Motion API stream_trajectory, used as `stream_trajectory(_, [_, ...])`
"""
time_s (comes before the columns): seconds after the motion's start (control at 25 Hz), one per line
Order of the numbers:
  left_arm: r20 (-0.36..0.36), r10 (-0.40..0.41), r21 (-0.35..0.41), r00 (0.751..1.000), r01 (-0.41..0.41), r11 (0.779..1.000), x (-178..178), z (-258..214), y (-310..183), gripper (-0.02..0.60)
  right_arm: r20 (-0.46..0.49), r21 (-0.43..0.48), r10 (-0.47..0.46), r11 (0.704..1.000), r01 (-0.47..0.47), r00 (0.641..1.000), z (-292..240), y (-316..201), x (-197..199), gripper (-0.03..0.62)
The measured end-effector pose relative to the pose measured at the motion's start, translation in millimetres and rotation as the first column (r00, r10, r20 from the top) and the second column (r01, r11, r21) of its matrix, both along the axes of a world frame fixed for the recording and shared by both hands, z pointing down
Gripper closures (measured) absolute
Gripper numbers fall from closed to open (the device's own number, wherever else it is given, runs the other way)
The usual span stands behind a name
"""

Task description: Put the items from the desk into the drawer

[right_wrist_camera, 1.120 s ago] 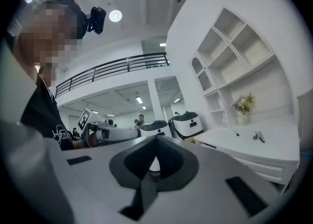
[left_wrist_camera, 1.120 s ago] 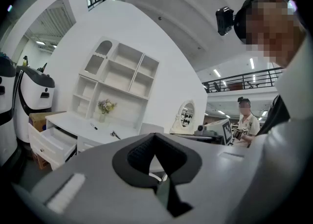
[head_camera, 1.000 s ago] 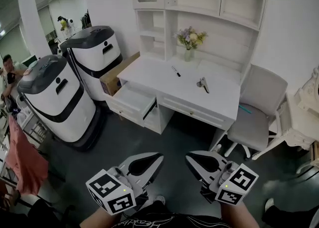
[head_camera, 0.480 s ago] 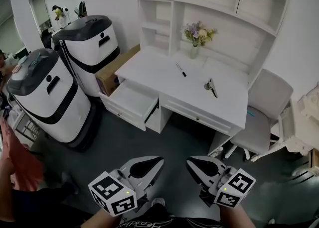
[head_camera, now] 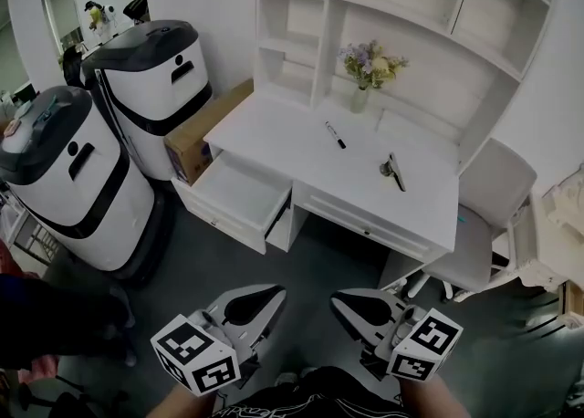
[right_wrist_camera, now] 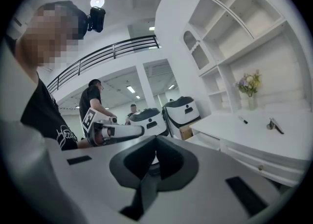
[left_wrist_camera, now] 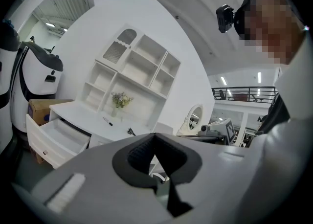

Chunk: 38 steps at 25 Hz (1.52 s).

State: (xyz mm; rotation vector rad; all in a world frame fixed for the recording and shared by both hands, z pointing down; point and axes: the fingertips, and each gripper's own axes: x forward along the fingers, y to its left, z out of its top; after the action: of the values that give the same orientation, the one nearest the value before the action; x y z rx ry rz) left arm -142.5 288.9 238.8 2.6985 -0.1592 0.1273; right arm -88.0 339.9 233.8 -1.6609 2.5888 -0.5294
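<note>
A white desk (head_camera: pixel 301 147) stands ahead, some way beyond both grippers. On it lie a black marker (head_camera: pixel 335 134) and a small metal clip (head_camera: pixel 393 171); a vase of flowers (head_camera: pixel 369 70) stands at the back. The desk's left drawer (head_camera: pixel 233 193) is pulled open, and I see nothing in it. My left gripper (head_camera: pixel 260 299) and right gripper (head_camera: pixel 351 305) hang low over the dark floor, side by side, both shut with nothing in them. The right gripper view shows the marker (right_wrist_camera: pixel 243 120) and clip (right_wrist_camera: pixel 274 125) far off; the left gripper view shows the drawer (left_wrist_camera: pixel 58 135).
Two large white-and-black machines (head_camera: pixel 59 179) (head_camera: pixel 160 74) stand to the left. A cardboard box (head_camera: pixel 196 138) sits between them and the desk. A white chair (head_camera: pixel 479 224) is at the desk's right. Shelves (head_camera: pixel 383 5) rise above the desk. People stand in the background.
The view has drawn closer to the desk, which sits lower and larger now. Both grippers stay shut and hold their places at the bottom of the view.
</note>
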Motion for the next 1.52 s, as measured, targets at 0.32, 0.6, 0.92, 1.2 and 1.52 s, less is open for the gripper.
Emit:
stream_trajectory(0.32, [0.019, 0.015, 0.003, 1.000, -0.015, 1.000, 46.0, 7.0, -50.0, 0.574, 0.027, 0.021, 0.023, 1.000, -0.024, 0.999, 3.4, -52.6, 50.4, 0.586])
stream_trajectory(0.6, [0.074, 0.032, -0.004, 0.997, -0.032, 0.999, 129.5, 15.6, -130.0, 0.574, 0.082, 0.018, 0.027, 0.999, -0.028, 0.996, 13.3, -132.6, 136.0, 0.586])
stream_trajectory(0.92, [0.062, 0.015, 0.033, 0.998, -0.018, 0.999, 212.3, 2.0, -218.0, 0.572, 0.076, 0.033, -0.013, 0.999, 0.010, 0.997, 11.2, -220.2, 213.2, 0.586])
stream_trajectory(1.2, [0.076, -0.017, 0.031, 0.997, 0.014, 0.999, 223.4, 14.8, -257.1, 0.574, 0.066, 0.012, 0.014, 1.000, -0.015, 0.998, 23.8, -262.4, 243.5, 0.586])
stream_trajectory(1.52, [0.120, -0.008, -0.009, 0.993, 0.009, 1.000, 230.7, 36.5, -310.6, 0.573, 0.021, -0.057, 0.085, 0.995, -0.083, 0.996, 43.6, -318.5, 273.7, 0.585])
